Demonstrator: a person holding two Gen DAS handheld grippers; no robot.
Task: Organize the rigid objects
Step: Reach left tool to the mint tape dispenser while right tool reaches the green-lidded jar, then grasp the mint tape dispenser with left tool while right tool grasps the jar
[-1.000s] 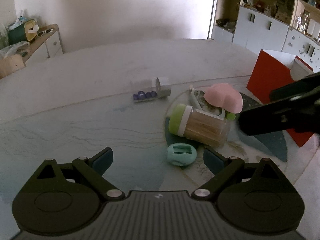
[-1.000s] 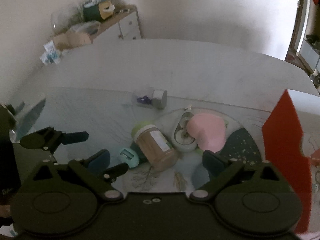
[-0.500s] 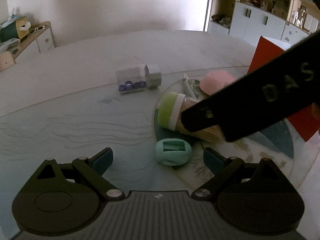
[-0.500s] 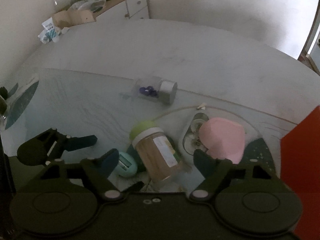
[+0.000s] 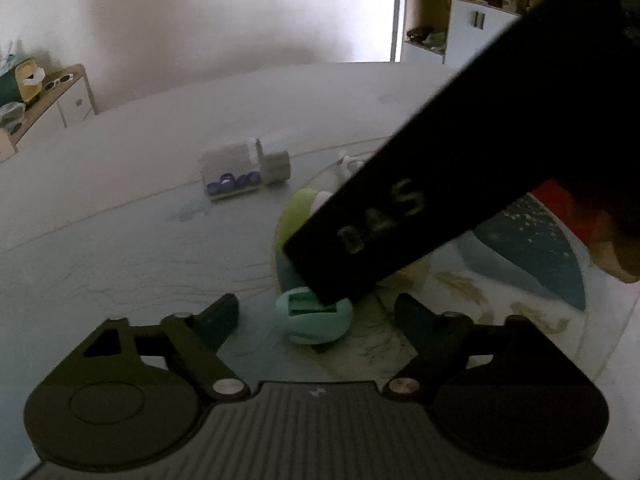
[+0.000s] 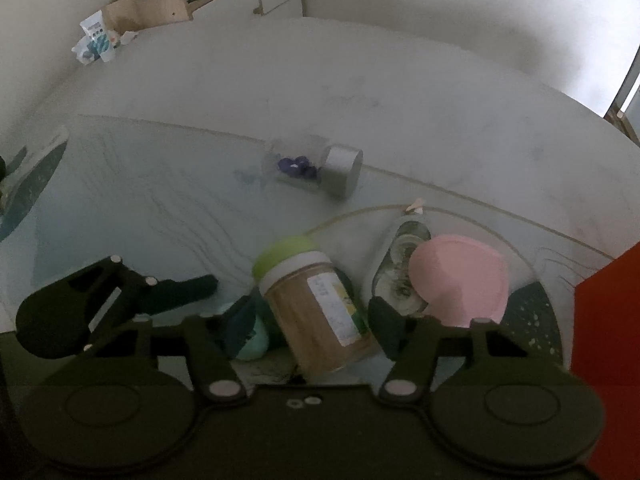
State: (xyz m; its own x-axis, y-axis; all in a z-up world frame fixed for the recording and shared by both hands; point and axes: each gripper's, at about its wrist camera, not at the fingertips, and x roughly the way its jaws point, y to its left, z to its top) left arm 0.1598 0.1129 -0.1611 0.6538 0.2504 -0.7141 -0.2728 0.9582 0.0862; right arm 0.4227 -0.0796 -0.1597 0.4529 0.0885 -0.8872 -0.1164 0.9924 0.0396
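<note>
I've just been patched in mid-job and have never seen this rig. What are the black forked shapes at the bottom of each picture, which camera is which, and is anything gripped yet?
No robot arm here: a person holds a hand gripper in each hand, and each carries a camera looking along its two fingers. One picture is from the left gripper, the other from the right gripper.

On the table lie a green-lidded jar on its side, a mint-green object, a pink object and a clear container holding blue pieces.

Both grippers have just been closing. The left one's fingers flank the mint-green object with gaps, so nothing is held. The right one's flank the jar; I cannot tell whether they press it yet.
</note>
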